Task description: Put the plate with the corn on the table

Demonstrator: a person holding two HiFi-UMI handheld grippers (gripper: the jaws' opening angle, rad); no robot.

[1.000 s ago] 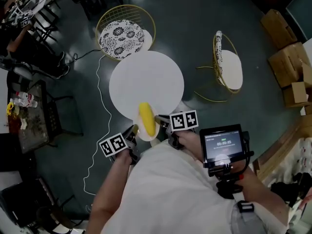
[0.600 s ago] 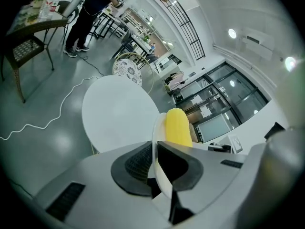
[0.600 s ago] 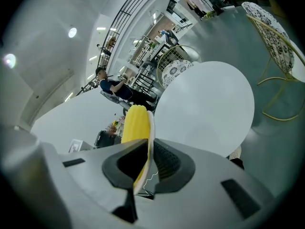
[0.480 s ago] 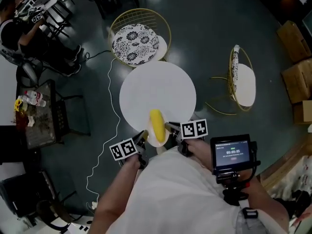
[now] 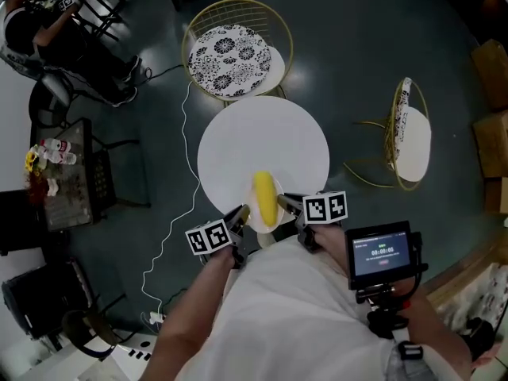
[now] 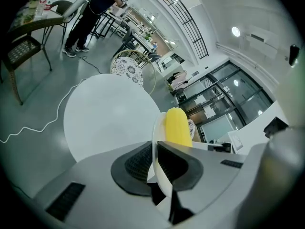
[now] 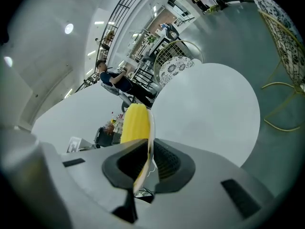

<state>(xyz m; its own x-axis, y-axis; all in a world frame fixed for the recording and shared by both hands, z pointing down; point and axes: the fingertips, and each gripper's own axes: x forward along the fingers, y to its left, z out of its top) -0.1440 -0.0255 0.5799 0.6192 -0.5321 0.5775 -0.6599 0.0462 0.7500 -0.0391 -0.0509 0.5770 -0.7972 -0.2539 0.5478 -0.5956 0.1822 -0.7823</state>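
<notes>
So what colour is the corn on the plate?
Bright yellow corn on its white plate; clearest in head view.

Head view dim: dark floor point(image 5: 381, 54), white table point(image 5: 262, 137) nearly blown out. Gripper views brighter, lit by ceiling lamps point(image 6: 235, 31). Heavy fisheye bending, black corners. Closest foreground soft, perhaps out of focus.

A round white counter point(image 5: 262, 137) stands on a dark, glossy floor point(image 5: 357, 46). A gold wire patterned chair point(image 5: 232, 50) sits just beyond its far rim, and a white-seated chair point(image 5: 411, 133) stands apart to the right. A white cable point(image 5: 176, 173) snakes over the floor past the counter's left side. A plate point(image 5: 266, 227) bearing corn point(image 5: 264, 197) overlaps the near rim; whether it touches the top cannot be told.
</notes>
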